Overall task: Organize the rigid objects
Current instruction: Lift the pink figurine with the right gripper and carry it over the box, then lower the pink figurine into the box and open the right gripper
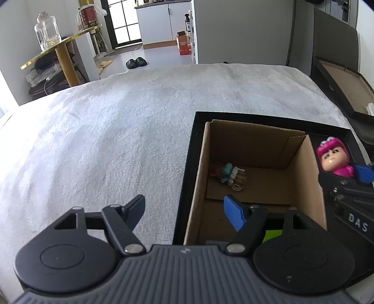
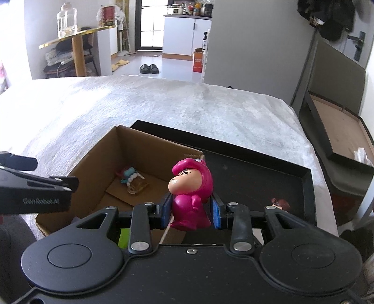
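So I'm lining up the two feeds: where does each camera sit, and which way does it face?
Left wrist: on the left gripper, open, facing across the bed to the cardboard box; the right gripper shows at the right edge.
Right wrist: on the right gripper, facing the pink figure it holds; the left gripper enters left.
Shared: box, pink figure, small toy, black tray.

At the left edge of the right wrist view, the side of the left gripper point(image 2: 37, 187) carries pale lettering that reads "GenRobot.AI". At the lower right of the left wrist view, the body of the right gripper point(image 1: 355, 184) shows the white letters "DAS". The red canister point(image 2: 108, 15) at upper left bears a label too small to read.
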Available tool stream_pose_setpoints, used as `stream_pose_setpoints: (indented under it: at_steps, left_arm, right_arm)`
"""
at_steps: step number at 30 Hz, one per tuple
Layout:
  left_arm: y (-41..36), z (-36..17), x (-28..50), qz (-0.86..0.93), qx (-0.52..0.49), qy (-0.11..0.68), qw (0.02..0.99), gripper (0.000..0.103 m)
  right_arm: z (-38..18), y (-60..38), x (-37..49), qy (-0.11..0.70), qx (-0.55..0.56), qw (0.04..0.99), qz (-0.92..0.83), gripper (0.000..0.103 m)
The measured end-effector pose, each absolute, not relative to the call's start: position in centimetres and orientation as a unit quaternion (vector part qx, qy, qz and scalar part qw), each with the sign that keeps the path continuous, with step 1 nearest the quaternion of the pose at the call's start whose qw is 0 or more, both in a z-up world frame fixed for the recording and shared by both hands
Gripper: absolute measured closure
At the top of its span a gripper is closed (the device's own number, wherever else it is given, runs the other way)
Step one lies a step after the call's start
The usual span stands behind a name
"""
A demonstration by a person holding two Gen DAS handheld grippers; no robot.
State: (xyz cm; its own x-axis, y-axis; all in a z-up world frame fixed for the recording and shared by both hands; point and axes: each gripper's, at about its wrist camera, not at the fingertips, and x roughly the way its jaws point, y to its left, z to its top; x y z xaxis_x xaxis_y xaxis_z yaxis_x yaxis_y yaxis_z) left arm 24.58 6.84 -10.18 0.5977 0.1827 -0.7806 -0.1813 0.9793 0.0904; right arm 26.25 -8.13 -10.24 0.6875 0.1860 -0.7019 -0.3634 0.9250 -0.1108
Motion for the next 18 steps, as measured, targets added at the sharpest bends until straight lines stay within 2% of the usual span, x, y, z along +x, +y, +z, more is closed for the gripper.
stream_pose_setpoints:
  at_steps: [1, 4, 6, 11, 18]
  left_arm:
    - [6.8, -10.3, 24.6, 0.101, 0.000, 0.436, 0.894, 0.033]
    - [7.0, -10.6, 24.7, 0.098, -0.006, 0.437, 0.894, 0.045]
    - [7.1, -11.0, 24.9, 0.096, -0.016, 0.443, 0.891, 0.059]
    - [7.7, -11.7, 25.1, 0.095, -0.036, 0.453, 0.886, 0.079]
    - [8.0, -12.2, 25.0, 0.085, -0.054, 0.457, 0.884, 0.091]
  right_arm:
    - [-10.2, -7.9, 26.4, 0.365, -0.125, 0.910, 0.152, 0.069]
    - [-10.3, -7.0, 26.7, 0.364, -0.139, 0.907, 0.158, 0.069]
    - [-10.3, -6.5, 26.9, 0.364, -0.148, 0.905, 0.161, 0.069]
    - [-10.6, -5.1, 27.3, 0.362, -0.170, 0.900, 0.173, 0.069]
    - [-10.9, -4.0, 28.2, 0.364, -0.193, 0.893, 0.182, 0.069]
